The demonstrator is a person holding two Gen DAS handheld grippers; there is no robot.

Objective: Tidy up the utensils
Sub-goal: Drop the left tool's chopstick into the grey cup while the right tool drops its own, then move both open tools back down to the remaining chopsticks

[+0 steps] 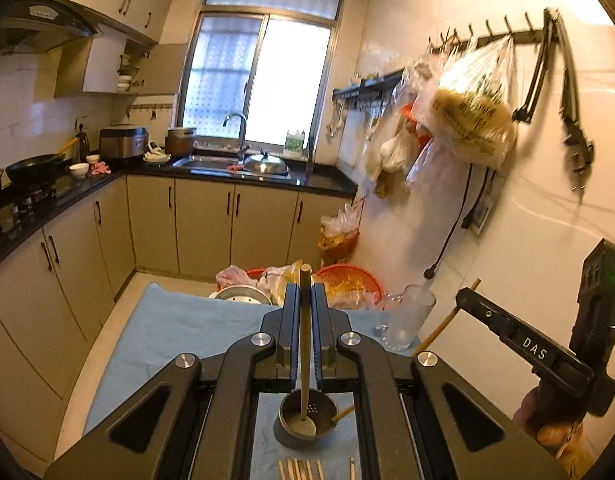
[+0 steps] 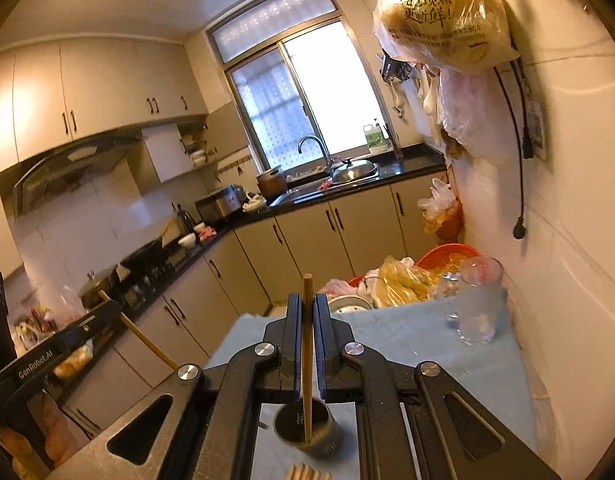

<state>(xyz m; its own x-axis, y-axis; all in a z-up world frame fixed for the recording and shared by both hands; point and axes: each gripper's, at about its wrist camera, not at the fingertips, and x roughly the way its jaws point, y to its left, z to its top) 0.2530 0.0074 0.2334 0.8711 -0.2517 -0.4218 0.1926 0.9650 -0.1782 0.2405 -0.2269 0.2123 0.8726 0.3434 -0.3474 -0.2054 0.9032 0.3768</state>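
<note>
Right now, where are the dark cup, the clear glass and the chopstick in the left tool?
dark cup [image 1: 297, 426]: left wrist view, inner wall.
clear glass [image 2: 479, 304]: right wrist view, side wall.
chopstick [image 1: 305, 320]: left wrist view, shaft between the pads.

warm dim light, blown-out window [image 1: 263, 76] glare

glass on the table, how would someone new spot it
Start at the blue cloth covering the table by the tiled wall. At its far corner beside the wall stands the glass, tall, clear and empty. The other cup, near the grippers, is short, dark and perforated.
</note>
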